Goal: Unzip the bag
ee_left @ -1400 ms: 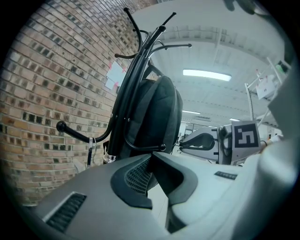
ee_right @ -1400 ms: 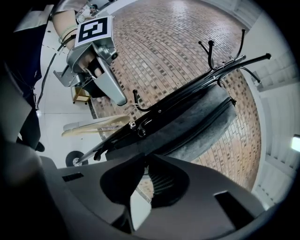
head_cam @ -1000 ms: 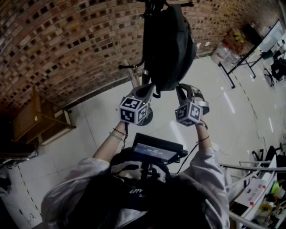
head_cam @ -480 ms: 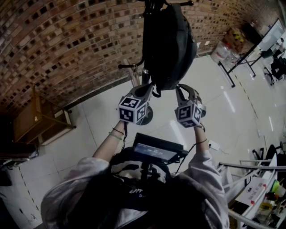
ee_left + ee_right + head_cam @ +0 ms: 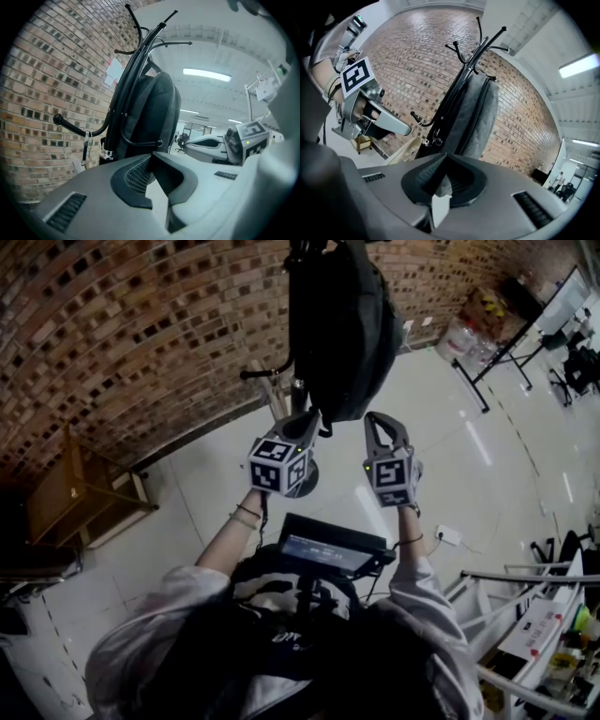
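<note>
A black bag point(image 5: 342, 329) hangs on a stand point(image 5: 127, 79) in front of a brick wall point(image 5: 141, 334). In the head view the bag is at the top middle of the frame. A person holds two grippers up under it. The left gripper point(image 5: 312, 418) has its tip right at the bottom edge of the bag, a bit left of the middle. I cannot tell if it touches the bag. In the left gripper view its two jaws meet at the tips, and I see nothing held between them. The bag fills the middle of that view, just past the tips. The right gripper point(image 5: 378, 420) is just beside the bag's lower right side, near the left gripper but not touching it. Its jaws have just been closing. In the right gripper view the tips now come together, and I can make out nothing between them. The bag and stand lean up from the jaws toward the top of that view. The shiny white floor point(image 5: 450, 456) lies below both grippers.
</note>
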### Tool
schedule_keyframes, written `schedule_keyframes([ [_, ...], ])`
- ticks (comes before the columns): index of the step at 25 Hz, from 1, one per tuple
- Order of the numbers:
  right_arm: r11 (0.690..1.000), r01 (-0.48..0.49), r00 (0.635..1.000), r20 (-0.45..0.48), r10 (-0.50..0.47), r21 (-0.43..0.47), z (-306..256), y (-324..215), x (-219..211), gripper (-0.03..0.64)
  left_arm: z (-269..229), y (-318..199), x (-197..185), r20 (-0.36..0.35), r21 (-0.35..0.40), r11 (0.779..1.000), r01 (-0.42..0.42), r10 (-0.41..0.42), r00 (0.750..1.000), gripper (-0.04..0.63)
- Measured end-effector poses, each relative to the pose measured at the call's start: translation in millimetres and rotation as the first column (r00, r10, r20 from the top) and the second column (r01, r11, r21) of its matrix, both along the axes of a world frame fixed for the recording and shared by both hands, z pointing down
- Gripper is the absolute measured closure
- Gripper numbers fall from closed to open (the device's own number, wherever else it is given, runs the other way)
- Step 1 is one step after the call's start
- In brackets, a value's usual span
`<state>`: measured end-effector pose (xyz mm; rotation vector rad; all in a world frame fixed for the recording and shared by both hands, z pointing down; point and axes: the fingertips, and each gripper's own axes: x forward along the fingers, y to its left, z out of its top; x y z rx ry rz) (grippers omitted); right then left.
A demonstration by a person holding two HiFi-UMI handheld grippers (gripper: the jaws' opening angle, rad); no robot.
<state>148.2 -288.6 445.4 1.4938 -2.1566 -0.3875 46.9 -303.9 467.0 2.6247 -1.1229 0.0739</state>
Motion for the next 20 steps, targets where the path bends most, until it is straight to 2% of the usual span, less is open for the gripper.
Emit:
schedule_keyframes([
  [14, 0.998, -0.040, 0.988, 0.147, 0.046, -0.044, 13, 4, -4, 0.607, -4, 5, -1, 0.002, 0.008, 1.000, 0.005, -0.005, 1.000, 0.588],
  [20, 0.998, -0.038, 0.986, 0.161, 0.046, -0.051, 15, 7, -5, 0.607, -3, 7, -2, -0.003, -0.001, 1.000, 0.015, -0.015, 1.000, 0.588],
])
